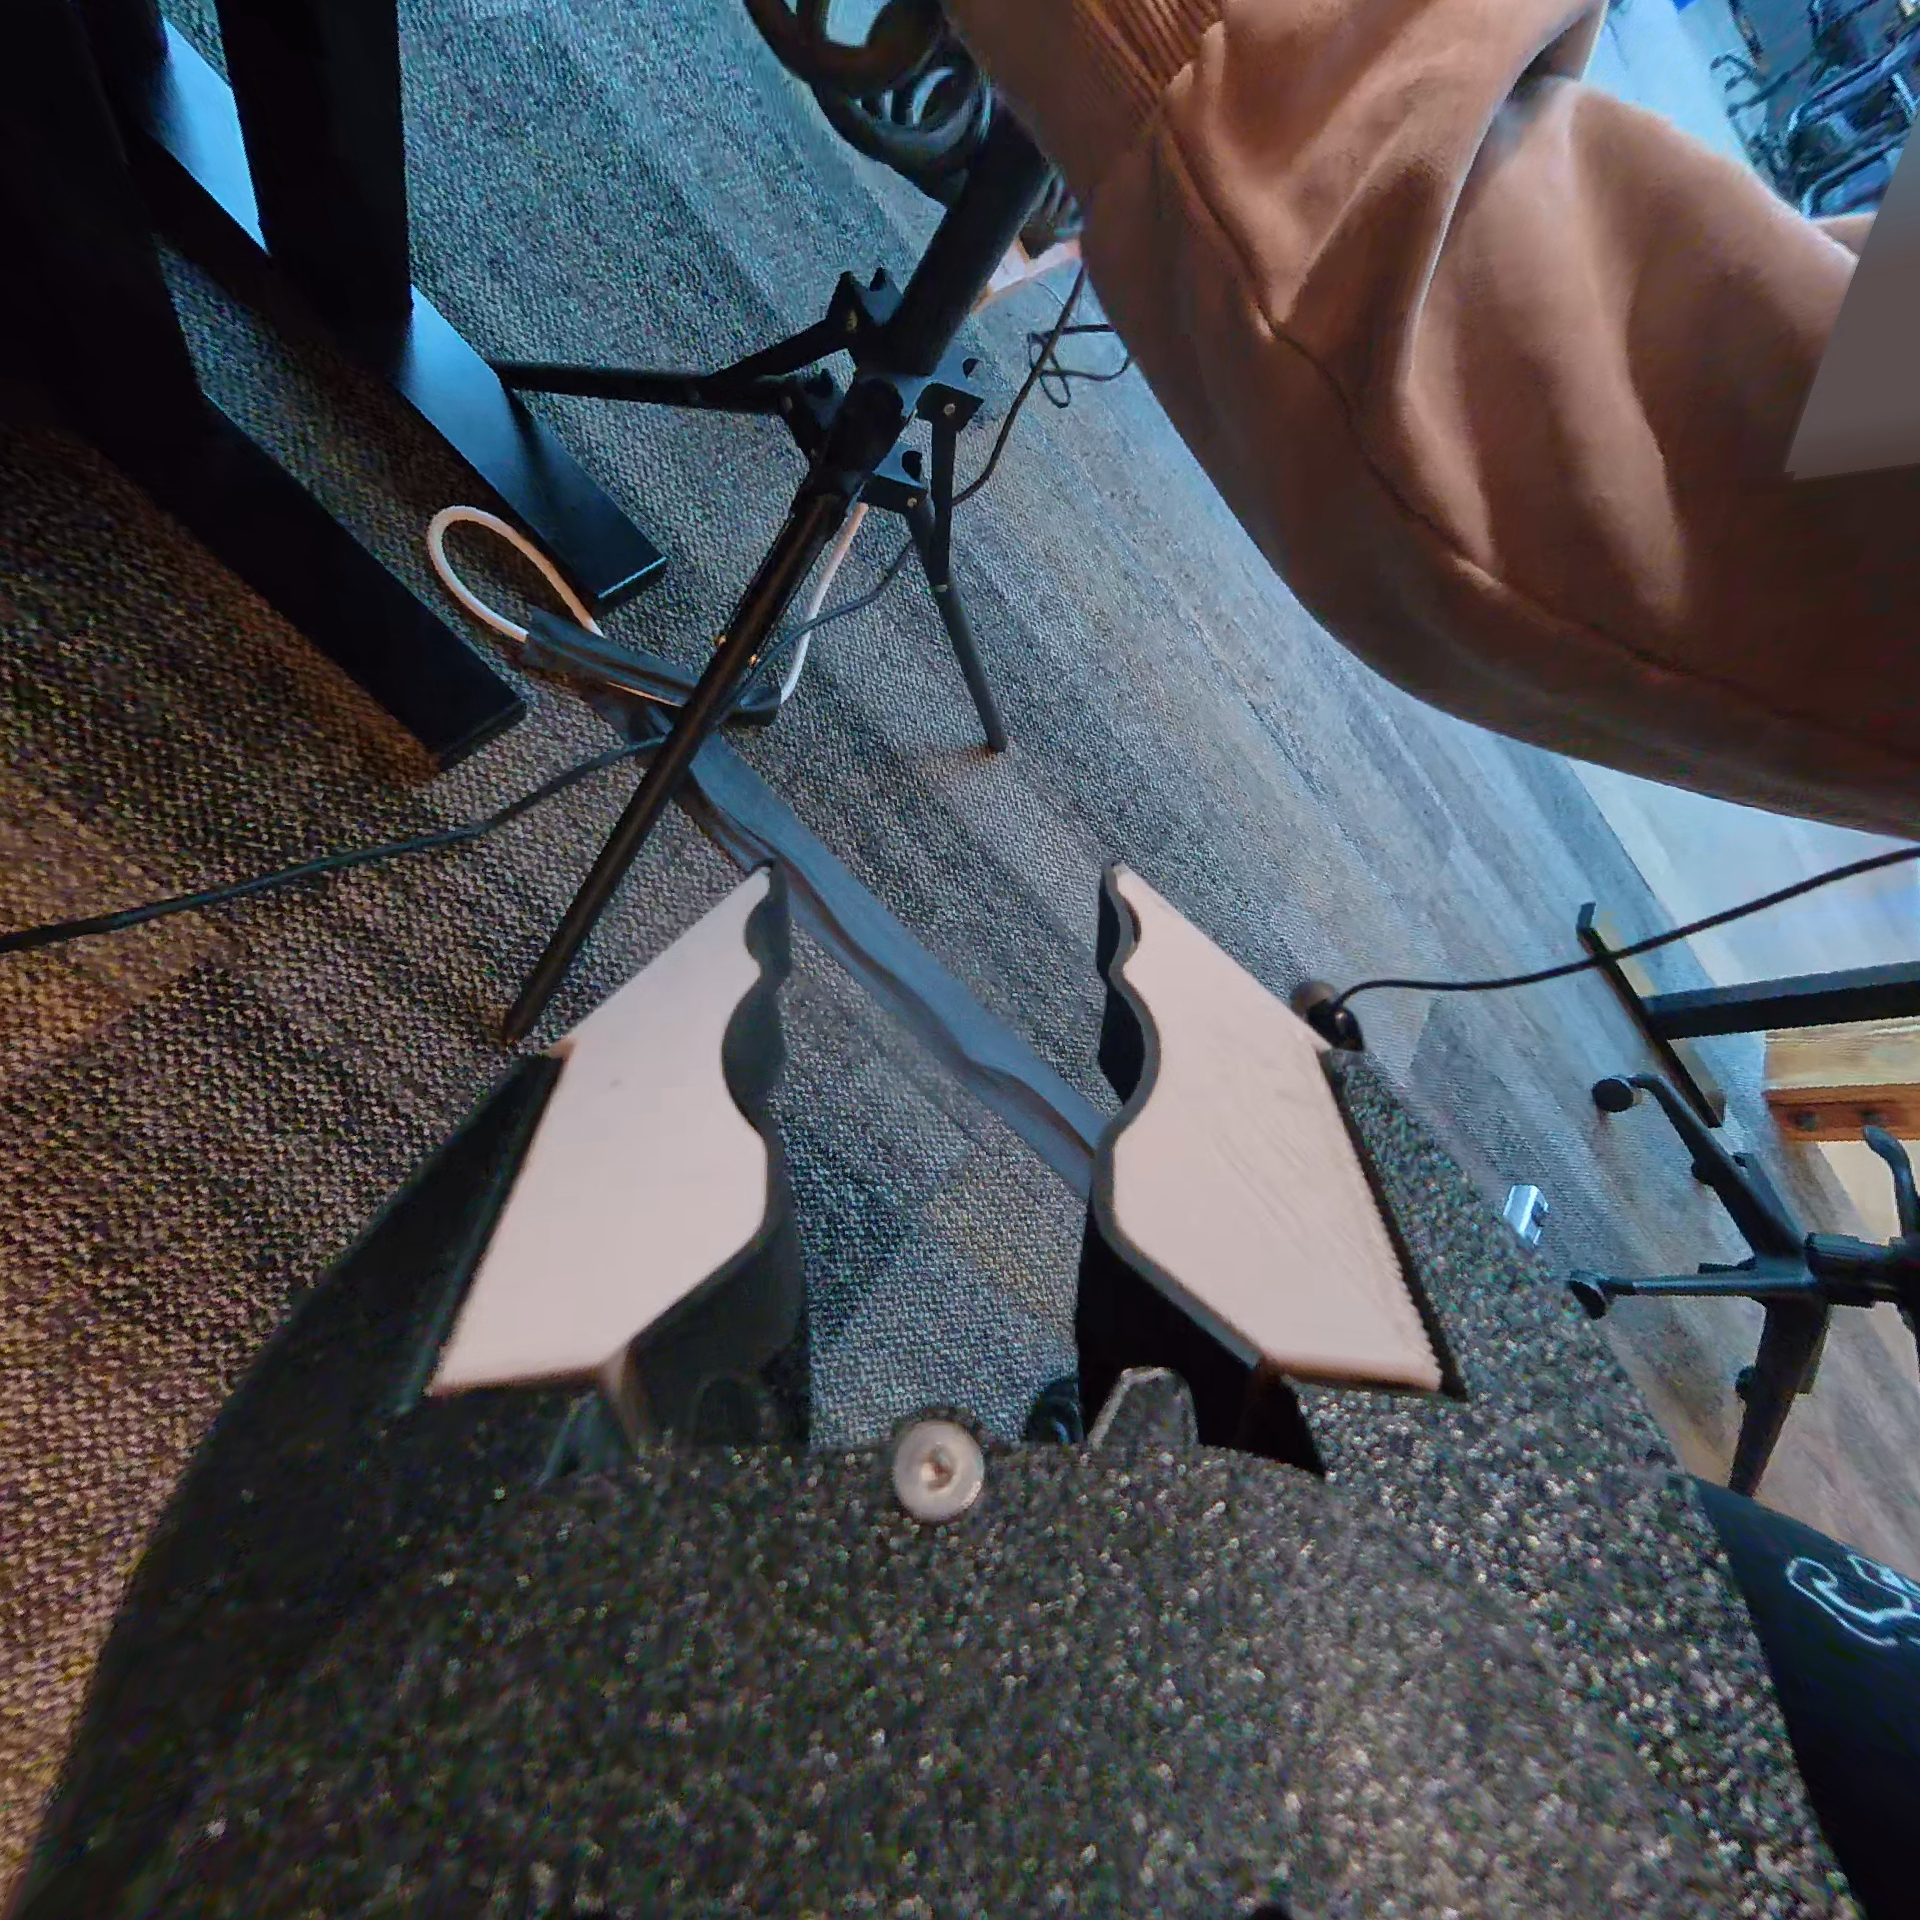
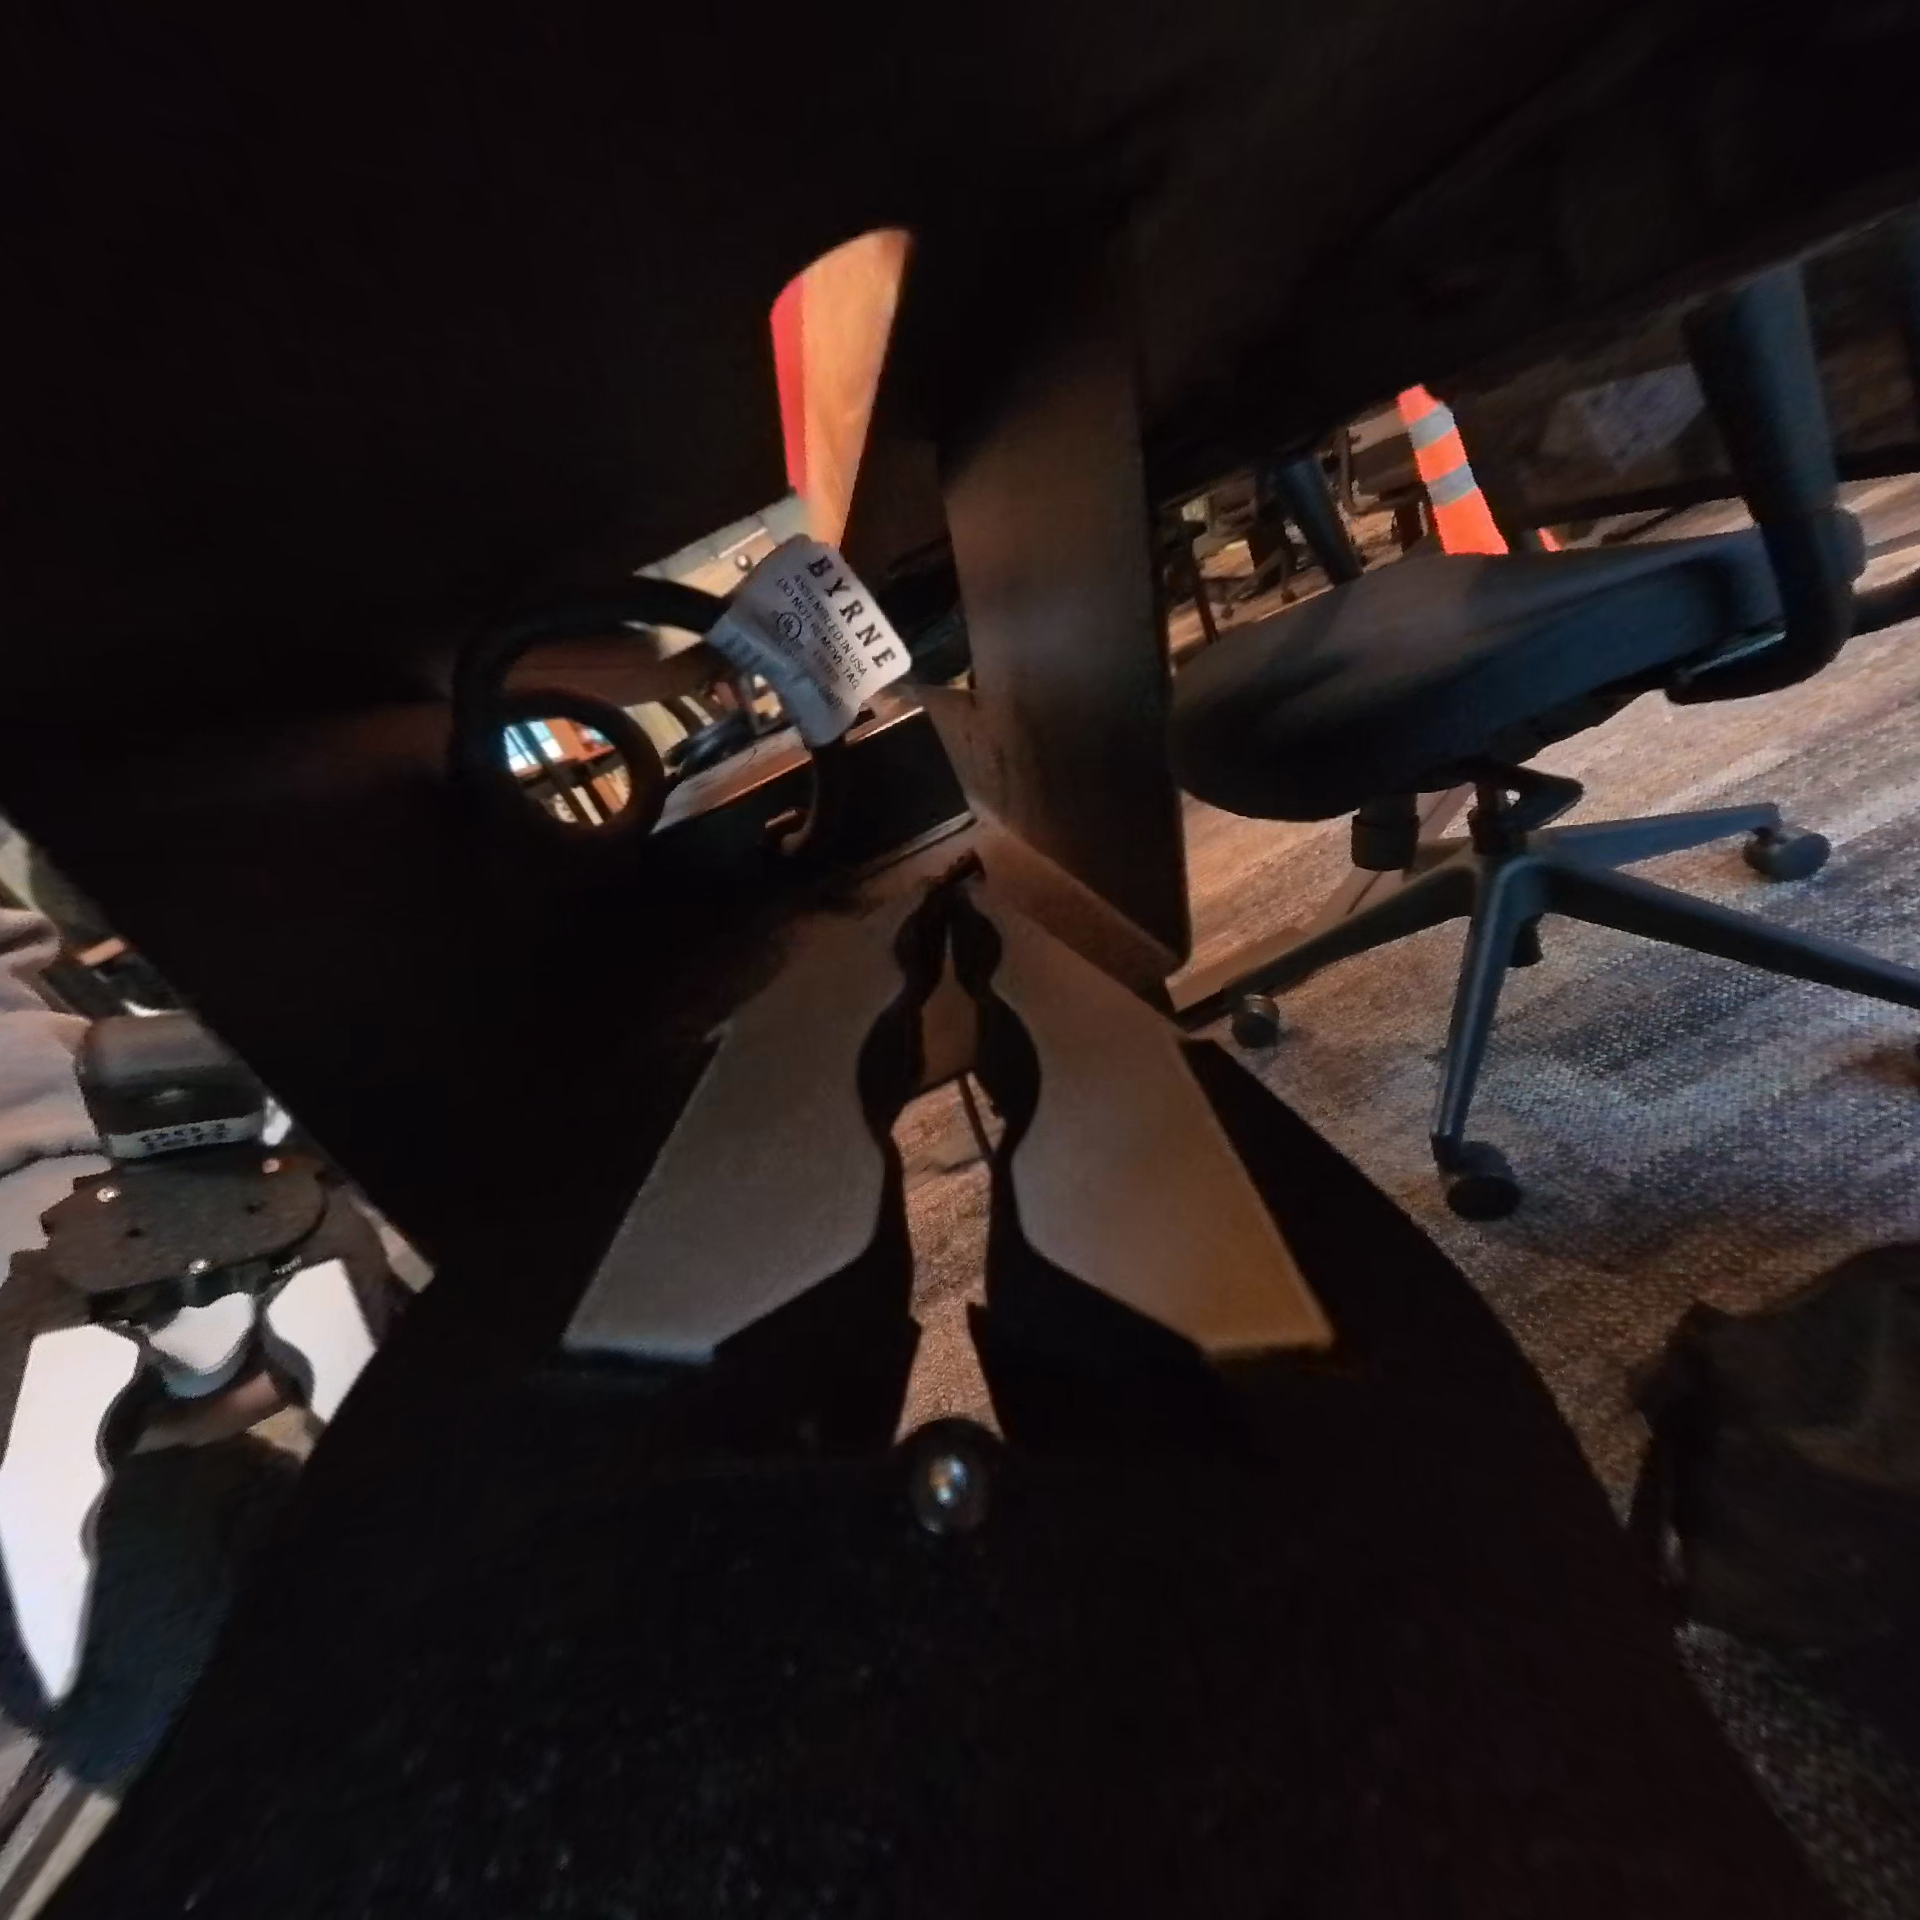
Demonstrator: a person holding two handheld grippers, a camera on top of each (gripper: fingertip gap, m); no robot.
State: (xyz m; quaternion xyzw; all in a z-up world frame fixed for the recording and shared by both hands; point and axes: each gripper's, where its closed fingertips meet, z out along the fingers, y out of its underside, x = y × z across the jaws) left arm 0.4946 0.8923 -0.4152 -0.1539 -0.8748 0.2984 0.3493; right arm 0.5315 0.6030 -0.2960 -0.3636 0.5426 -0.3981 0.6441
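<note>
A: Left tongs [image 1: 940, 883], state?
B: Wide apart, holding nothing. Pointing down at grey carpet [image 1: 1195, 665]. Only carpet and a dark floor strip [image 1: 914, 977] between the fingers [image 1: 644, 1143].

A: Nearest to them?
B: Black tripod [image 1: 883, 416], with one thin leg [image 1: 623, 842] ending just beside the left finger, no contact. Black cable [image 1: 312, 862] across the carpet, white cable loop [image 1: 468, 530] close to a dark bench foot [image 1: 520, 457]. Brown sleeve [image 1: 1455, 364] above, at upper right. Second stand [image 1: 1766, 1247] at the right edge.

A: Right tongs [image 2: 961, 883]?
B: Nearly together, tips almost touching, only a narrow wavy slit between. Nothing clamped, as far as visible. Very dark here, under a bench.

A: In front of them?
B: Dark bench leg [image 2: 1060, 644] just past the tips; touching or not, cannot tell. Left of it a black cable coil [image 2: 551, 717] with a white tag [image 2: 821, 644]. Office chair [image 2: 1507, 665] on carpet at the right, orange cone [image 2: 1449, 478] behind it. Other tongs [image 2: 177, 1236] at the far left edge.
</note>
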